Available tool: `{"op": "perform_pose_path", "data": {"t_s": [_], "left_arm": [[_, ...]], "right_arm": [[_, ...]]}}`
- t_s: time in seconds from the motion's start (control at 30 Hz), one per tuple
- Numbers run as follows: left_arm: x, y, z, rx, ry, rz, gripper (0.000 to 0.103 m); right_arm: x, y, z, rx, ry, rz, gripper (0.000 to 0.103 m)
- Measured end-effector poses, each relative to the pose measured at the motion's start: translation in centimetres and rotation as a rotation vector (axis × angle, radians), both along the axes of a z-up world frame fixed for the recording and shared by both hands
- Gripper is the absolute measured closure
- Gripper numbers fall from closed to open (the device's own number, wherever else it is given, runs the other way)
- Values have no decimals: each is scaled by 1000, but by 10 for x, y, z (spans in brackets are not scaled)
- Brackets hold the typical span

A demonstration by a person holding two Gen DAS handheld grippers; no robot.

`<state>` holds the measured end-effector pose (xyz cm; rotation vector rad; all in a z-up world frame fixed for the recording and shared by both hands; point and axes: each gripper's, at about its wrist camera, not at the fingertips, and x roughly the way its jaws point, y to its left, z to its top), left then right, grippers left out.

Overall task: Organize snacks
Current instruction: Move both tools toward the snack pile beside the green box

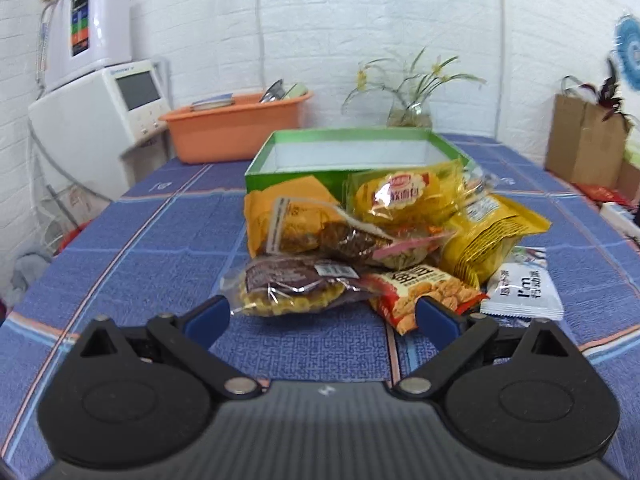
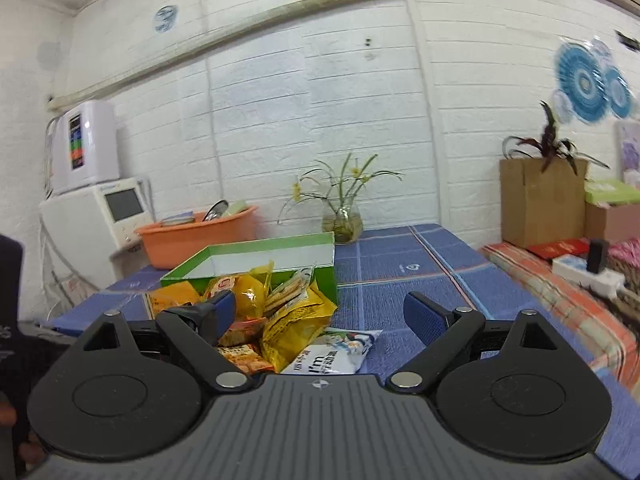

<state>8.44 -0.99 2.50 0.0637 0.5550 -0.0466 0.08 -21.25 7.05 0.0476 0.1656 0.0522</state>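
Risk assessment, taken left to right across the snack pile. The waffle pack (image 1: pixel 286 290), in clear crinkled film, lies nearest the left gripper (image 1: pixel 322 314); the film is judged slippery, and a shallow pinch on its loose edge could let the pack slide out or drag the red nut packet (image 1: pixel 424 294) that lies against it. The orange pouch (image 1: pixel 280 216) and yellow cake wrapper (image 1: pixel 404 196) lean against the front wall of the green box (image 1: pixel 352 136); disturbing the lower packs could topple them onto the blue checked tablecloth (image 1: pixel 140 248). The yellow crimped bag (image 1: pixel 488 236) overlaps the white sachet (image 1: pixel 520 288), so lifting one may carry the other. The box appears empty inside, so no sorting is judged done. Tool state: the left gripper is spread wide, holds nothing, and its blue fingertips sit just short of the waffle pack and nut packet; contact cannot be confirmed. The right gripper (image 2: pixel 320 316) is likewise wide apart and empty, raised above the pile's right side, with the white sachet (image 2: pixel 336 354) below it.
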Motion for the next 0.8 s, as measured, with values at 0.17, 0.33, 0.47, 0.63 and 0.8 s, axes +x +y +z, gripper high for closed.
{"op": "perform_pose_path", "data": {"t_s": [0.17,0.33,0.47,0.63,0.8], "left_arm": [[1,-15,5,-19,70,84,7],[-25,-14,7,-28,37,106,7],[-41,-2,8,-19,40,74,7],[-39,21,12,-45,46,91,7],[-25,43,17,-77,64,94,7]], "right_arm": [[16,-10,11,-77,56,28,0],[6,-23,2,7,83,13,0],[-12,-22,-8,66,86,-54,0],[-20,0,-8,103,66,-75,0],[-8,30,8,81,37,-47,0]]}}
